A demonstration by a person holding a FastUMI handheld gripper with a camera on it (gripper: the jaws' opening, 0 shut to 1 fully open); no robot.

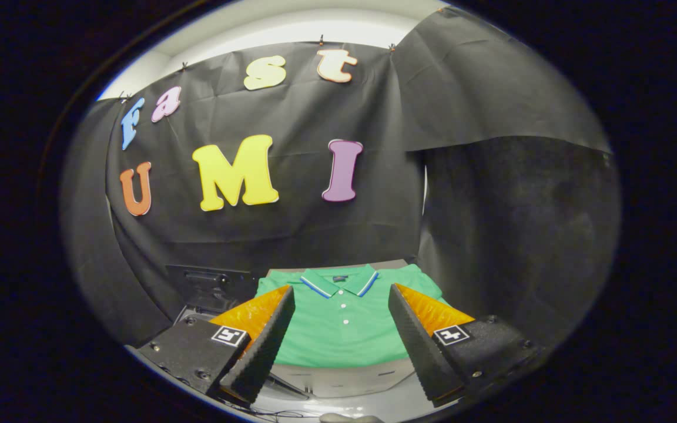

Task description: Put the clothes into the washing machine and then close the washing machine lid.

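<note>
A folded green polo shirt (pixel 344 329) with a blue-and-white striped collar lies flat on a light grey surface (pixel 338 382), collar pointing away from me. My gripper (pixel 341 299) is open, its two fingers spread wide on either side of the shirt's front, above it and apart from it. Nothing is held between the fingers. To the left of the shirt stands a dark machine part (pixel 212 288), with what looks like a raised lid or control panel; its opening is hidden behind my left finger (pixel 262 341).
Black cloth walls close the booth behind the shirt and on both sides. The grey surface's front edge runs just below the shirt's hem. A thin cable (pixel 268 414) lies along the near bottom.
</note>
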